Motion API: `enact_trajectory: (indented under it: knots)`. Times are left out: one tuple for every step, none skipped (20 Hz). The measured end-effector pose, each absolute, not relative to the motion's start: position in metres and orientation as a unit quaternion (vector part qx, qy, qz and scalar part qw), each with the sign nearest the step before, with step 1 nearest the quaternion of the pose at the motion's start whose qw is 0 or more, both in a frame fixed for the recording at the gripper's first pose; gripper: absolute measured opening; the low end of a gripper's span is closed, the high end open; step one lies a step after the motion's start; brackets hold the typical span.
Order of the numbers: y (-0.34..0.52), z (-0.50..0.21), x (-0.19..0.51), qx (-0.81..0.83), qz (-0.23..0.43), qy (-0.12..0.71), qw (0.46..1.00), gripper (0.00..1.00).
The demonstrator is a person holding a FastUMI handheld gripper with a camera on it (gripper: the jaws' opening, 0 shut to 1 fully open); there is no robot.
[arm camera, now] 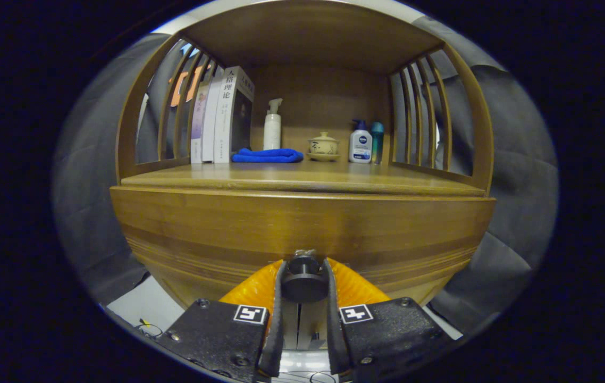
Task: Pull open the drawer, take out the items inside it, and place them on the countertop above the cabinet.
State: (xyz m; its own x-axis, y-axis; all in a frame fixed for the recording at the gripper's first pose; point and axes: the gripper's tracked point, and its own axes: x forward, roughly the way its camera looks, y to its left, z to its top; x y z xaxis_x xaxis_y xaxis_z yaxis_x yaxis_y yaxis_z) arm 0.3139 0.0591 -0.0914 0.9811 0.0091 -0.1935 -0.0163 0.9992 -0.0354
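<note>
A wooden cabinet has a wide drawer front (302,226) under its countertop (302,180). A dark round knob (303,277) sticks out of the drawer front at its lower middle. My gripper (303,271) is shut on that knob, one finger pressing each side of it. The drawer's inside and its contents are hidden. I cannot tell whether the drawer is pulled out at all.
On the countertop's back half stand several books (223,119), a white pump bottle (272,126), a folded blue cloth (268,155), a small lidded ceramic cup (323,146), a white-and-blue pump bottle (360,142) and a teal bottle (377,141). Slatted wooden sides and a shelf roof enclose it.
</note>
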Motion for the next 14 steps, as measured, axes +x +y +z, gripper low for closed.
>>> enact_trajectory:
  knots:
    - [0.059, -0.092, 0.307, -0.016, 0.006, 0.097, 0.995, 0.37]
    - [0.058, -0.092, 0.301, -0.015, 0.006, 0.096, 0.995, 0.37]
    - [0.057, -0.092, 0.293, -0.016, 0.006, 0.095, 0.995, 0.37]
    - [0.059, -0.092, 0.29, -0.017, 0.007, 0.093, 0.995, 0.37]
    - [0.059, -0.094, 0.284, -0.019, 0.006, 0.091, 0.996, 0.37]
    - [0.058, -0.094, 0.276, -0.021, 0.006, 0.089, 0.996, 0.37]
    - [0.057, -0.095, 0.265, -0.018, 0.007, 0.087, 0.996, 0.37]
    - [0.056, -0.096, 0.257, -0.016, 0.008, 0.087, 0.996, 0.37]
    - [0.056, -0.097, 0.249, -0.015, 0.01, 0.085, 0.996, 0.37]
    - [0.056, -0.098, 0.242, -0.017, 0.012, 0.084, 0.996, 0.37]
    - [0.056, -0.099, 0.236, -0.019, 0.013, 0.083, 0.996, 0.37]
    - [0.055, -0.1, 0.228, -0.019, 0.013, 0.082, 0.996, 0.37]
    - [0.055, -0.1, 0.222, -0.019, 0.014, 0.083, 0.996, 0.37]
    - [0.054, -0.101, 0.214, -0.019, 0.015, 0.082, 0.996, 0.37]
